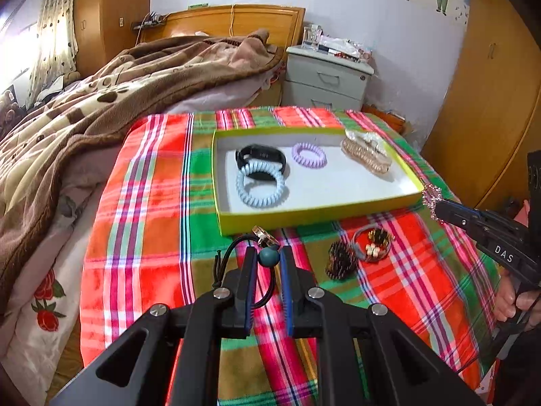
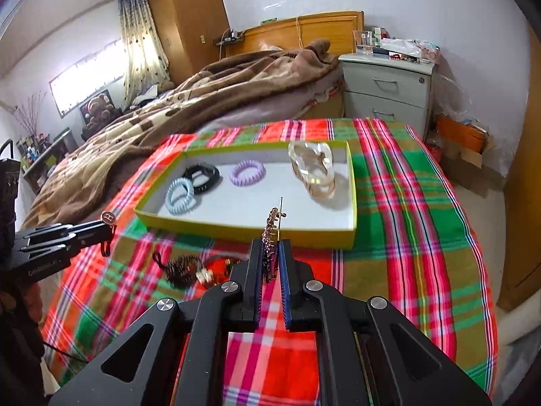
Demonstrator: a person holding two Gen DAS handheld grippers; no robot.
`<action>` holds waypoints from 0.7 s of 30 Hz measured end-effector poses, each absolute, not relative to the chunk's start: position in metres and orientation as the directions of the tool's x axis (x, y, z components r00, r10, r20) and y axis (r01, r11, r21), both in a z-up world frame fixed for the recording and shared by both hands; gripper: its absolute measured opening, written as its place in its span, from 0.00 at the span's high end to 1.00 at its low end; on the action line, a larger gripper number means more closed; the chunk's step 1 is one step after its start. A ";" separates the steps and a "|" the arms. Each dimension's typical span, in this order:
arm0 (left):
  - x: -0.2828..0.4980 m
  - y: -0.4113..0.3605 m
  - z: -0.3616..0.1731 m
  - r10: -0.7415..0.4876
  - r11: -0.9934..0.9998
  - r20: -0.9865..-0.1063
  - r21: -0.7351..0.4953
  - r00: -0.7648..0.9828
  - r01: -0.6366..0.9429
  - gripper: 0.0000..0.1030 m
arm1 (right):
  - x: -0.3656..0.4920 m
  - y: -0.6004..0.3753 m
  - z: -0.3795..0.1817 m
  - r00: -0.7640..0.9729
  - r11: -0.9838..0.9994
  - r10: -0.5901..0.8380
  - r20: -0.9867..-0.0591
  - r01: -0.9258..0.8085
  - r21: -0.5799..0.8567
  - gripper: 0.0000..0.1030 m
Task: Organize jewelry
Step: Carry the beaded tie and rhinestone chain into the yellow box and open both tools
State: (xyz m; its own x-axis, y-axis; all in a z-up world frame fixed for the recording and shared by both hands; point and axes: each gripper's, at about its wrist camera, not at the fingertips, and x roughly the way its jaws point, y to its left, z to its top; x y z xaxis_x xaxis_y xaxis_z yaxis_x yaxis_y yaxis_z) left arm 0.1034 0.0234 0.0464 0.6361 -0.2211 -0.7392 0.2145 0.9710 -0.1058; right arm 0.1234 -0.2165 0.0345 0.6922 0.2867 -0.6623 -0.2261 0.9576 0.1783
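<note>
A black elastic hair tie with teal bead and gold charm [image 1: 267, 253] is clamped in the left gripper [image 1: 267, 260] above the plaid-covered table's near edge. It is light and floppy, so the bead is judged the best hold. A stiff rhinestone hair clip [image 2: 271, 233] is pinched in the right gripper [image 2: 270, 253] beside the yellow-rimmed shallow box [image 2: 250, 233].

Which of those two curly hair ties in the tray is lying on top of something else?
The pale blue spiral hair tie: it overlaps the black wristband. The lilac spiral hair tie lies alone on the tray floor.
</note>
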 end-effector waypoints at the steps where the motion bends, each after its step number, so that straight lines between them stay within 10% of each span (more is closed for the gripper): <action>1: 0.106 0.023 0.049 -0.223 0.970 -0.737 -0.107 0.638 0.216 0.86 | 0.127 -0.215 0.037 0.695 0.956 0.293 -0.657 -0.231 0.182 0.91; 21: 0.179 -0.019 0.064 -0.302 0.942 -0.726 -0.126 0.618 0.311 0.86 | 0.195 -0.211 0.019 0.638 0.948 0.317 -0.702 -0.217 0.231 0.91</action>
State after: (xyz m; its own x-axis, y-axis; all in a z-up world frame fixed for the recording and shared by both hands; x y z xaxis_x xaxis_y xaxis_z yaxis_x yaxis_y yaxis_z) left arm 0.1794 -0.0194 0.0638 0.6180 -0.3017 -0.7260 0.3113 0.9419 -0.1264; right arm 0.1946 -0.2115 0.0192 0.6384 0.3168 -0.7015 -0.2171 0.9485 0.2308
